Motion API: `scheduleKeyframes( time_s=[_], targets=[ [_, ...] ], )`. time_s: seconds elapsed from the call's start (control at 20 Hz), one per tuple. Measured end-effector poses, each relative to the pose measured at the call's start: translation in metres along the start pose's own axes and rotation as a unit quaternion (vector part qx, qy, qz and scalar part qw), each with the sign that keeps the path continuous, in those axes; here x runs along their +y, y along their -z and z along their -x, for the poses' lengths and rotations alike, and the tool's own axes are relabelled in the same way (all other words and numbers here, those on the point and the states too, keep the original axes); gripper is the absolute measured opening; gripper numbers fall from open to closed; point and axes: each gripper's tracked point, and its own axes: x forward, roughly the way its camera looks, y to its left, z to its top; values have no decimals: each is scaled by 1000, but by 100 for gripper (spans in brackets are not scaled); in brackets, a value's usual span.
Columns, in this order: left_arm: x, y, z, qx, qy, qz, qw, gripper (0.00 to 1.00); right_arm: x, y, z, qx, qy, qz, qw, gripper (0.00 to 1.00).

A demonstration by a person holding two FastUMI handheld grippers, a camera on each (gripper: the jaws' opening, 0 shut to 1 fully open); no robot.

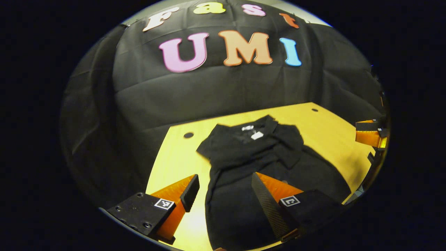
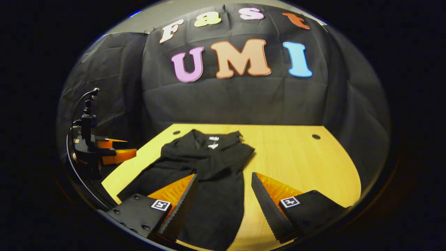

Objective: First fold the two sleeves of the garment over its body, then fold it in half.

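A black short-sleeved shirt [image 1: 258,164] lies flat on the yellow wooden table [image 1: 174,160], collar toward the back wall, with white labels at the neck. Both sleeves lie folded in over its chest. My left gripper [image 1: 224,195] hovers open above the shirt's lower left edge, with nothing between its fingers. In the right gripper view the same shirt [image 2: 209,167] lies left of centre on the table [image 2: 296,164]. My right gripper [image 2: 224,195] stands open over the shirt's lower right edge, holding nothing. The right gripper [image 1: 371,134] appears at the far right of the left gripper view, and the left gripper [image 2: 104,153] at the far left of the right gripper view.
Black cloth walls close the booth behind and beside the table. Small round holes [image 2: 316,136] mark the table's back corners. Bare tabletop stretches to the shirt's right in the right gripper view. A cable [image 2: 78,104] arcs above the far gripper.
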Motion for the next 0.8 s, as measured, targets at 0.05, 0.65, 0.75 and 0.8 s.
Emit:
scheduleKeyframes(
  time_s=[0.05, 0.65, 0.75, 0.8],
  targets=[
    [6, 19, 7, 18, -11, 4, 1000, 95, 2, 14, 0, 16, -3, 2, 1000, 98],
    [-2, 175, 48, 165, -32, 51, 984, 95, -1, 142, 6, 177, -4, 24, 984, 99],
    [-4, 190, 50, 177, -37, 57, 982, 95, -2, 159, 10, 195, 1, 27, 980, 94],
    [-5, 191, 52, 176, -38, 63, 982, 95, -3, 166, 13, 203, 4, 29, 979, 99]
  ],
)
